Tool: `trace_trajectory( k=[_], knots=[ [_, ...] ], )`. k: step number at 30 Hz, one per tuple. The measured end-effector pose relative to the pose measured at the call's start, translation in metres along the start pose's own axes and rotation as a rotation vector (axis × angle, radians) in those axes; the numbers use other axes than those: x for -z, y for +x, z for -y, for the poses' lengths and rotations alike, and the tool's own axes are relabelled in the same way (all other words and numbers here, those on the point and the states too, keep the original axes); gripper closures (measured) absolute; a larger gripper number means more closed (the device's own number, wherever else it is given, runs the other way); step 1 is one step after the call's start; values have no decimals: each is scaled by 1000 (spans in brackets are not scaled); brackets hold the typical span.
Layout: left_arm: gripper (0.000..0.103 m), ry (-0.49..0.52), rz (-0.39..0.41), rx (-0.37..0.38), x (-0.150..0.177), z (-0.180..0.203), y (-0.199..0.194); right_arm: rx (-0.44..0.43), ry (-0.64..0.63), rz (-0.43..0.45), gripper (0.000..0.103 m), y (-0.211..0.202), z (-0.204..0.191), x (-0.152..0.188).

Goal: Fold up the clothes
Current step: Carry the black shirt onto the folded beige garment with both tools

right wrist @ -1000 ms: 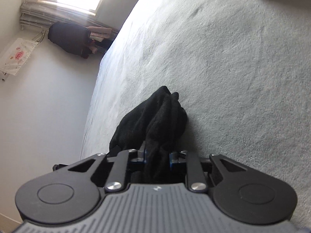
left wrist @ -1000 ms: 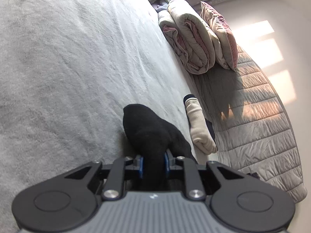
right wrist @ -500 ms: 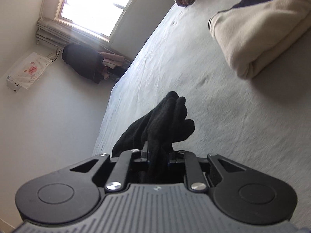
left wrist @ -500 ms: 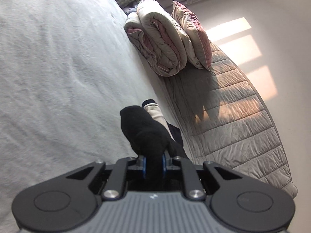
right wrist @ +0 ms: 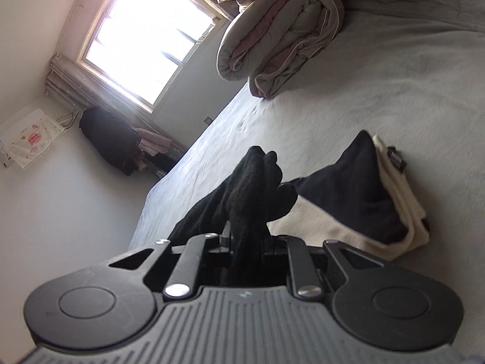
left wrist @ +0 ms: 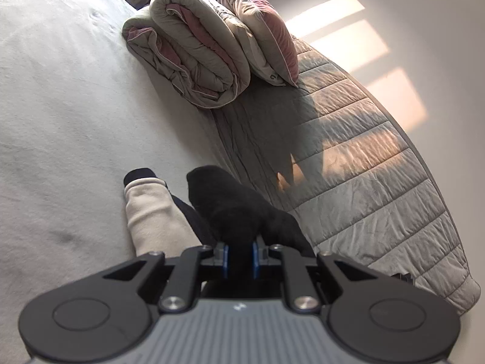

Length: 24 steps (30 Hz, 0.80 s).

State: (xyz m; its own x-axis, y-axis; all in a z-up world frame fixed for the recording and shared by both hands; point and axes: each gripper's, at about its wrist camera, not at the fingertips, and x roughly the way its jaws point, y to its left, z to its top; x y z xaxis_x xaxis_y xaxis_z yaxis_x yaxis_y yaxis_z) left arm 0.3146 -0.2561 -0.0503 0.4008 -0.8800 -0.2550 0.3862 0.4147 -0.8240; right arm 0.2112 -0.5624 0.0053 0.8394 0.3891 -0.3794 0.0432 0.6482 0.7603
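Left wrist view: the left gripper (left wrist: 239, 256) has its blue-padded fingers (left wrist: 225, 259) clamped on a black garment (left wrist: 233, 209), which bulges forward from the fingers toward twelve o'clock, lifted above the bed (left wrist: 60, 115). At ten o'clock of it, a folded cream-and-navy garment (left wrist: 151, 212) lies on the bed. At twelve o'clock, far off, a rolled duvet (left wrist: 194, 60) with a pillow (left wrist: 260, 36) leaning on it; a grey quilted cover (left wrist: 379, 182) runs off at three o'clock.

Right wrist view: the right gripper (right wrist: 247, 242) is pinched on the same black garment (right wrist: 254, 188), cloth bunching up between the fingers. The folded cream-and-navy garment (right wrist: 363, 212) sits at three o'clock. The rolled duvet (right wrist: 282, 39) is at one o'clock, a bright window (right wrist: 145, 39) at eleven o'clock.
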Motion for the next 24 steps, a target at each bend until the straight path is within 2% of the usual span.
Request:
trace_trajectory(
  k=[7,13,15,17,21,24],
  knots=[
    [89,14,-4,-53,-2,-11,49,45,5,12,85,10,42,-24],
    [85,58,2,-184,-6,-26,73,152,-58,48,78,27,64,-23],
    [81,112,31,-211,-8,-21,67,182,-102,65,73,23,65,-20],
    [72,183,72,-240,-10,-12,59,217,-162,112,59,14,59,-20],
    [70,359,150,-287,-18,14,56,291,-329,209,58,9,33,-25],
    [70,445,147,-280,-16,28,69,283,-445,219,64,24,13,-22]
  ],
)
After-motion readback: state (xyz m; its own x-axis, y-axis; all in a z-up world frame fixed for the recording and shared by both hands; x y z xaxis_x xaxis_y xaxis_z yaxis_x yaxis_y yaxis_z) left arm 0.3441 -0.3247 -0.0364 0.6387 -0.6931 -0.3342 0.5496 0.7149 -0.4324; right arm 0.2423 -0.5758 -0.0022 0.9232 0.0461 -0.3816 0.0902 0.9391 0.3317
